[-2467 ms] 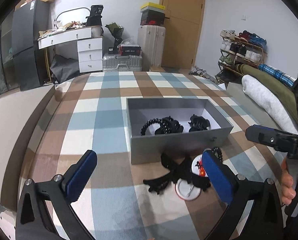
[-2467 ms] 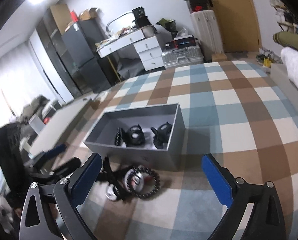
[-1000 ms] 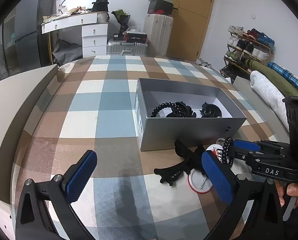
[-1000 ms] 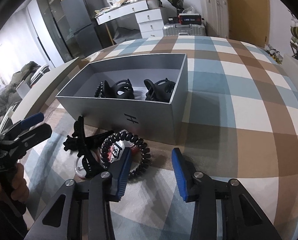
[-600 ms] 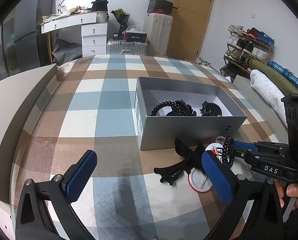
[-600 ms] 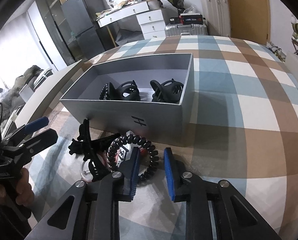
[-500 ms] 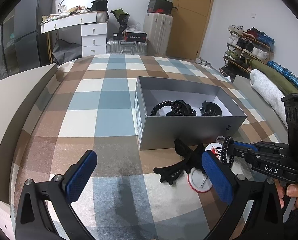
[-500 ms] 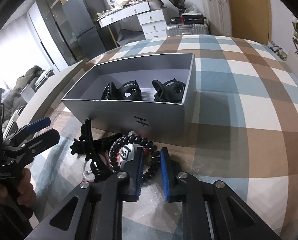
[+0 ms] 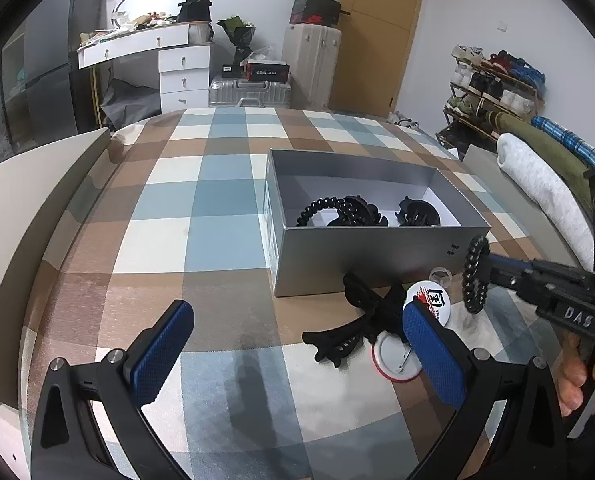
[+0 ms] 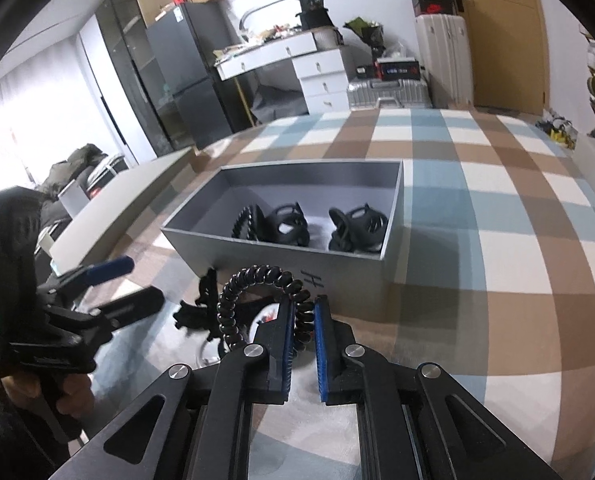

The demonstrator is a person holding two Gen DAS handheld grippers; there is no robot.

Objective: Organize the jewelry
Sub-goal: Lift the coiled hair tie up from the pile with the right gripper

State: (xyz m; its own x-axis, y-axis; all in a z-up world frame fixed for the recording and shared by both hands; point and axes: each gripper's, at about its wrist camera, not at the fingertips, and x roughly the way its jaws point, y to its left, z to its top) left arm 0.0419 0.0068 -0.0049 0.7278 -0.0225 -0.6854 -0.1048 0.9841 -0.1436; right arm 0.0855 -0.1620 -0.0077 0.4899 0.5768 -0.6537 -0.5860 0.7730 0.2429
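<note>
The checked cloth filled most of what I could see, and on it stood the grey box, open-topped, with a coiled hair tie and two black clips already lying inside. In front of the box's near wall sat the leftovers: a black claw clip, a printed badge and a second badge face down, all close together. The left gripper hung wide open above the cloth, holding nothing. The right gripper was pinched on the spiral hair tie, which was clear of the cloth and just short of the box wall — most of its loop stuck out past the pads. To my eye, a good finish meant lifting the dangling loop over the rim first, carrying it well inside, and only then letting go.
</note>
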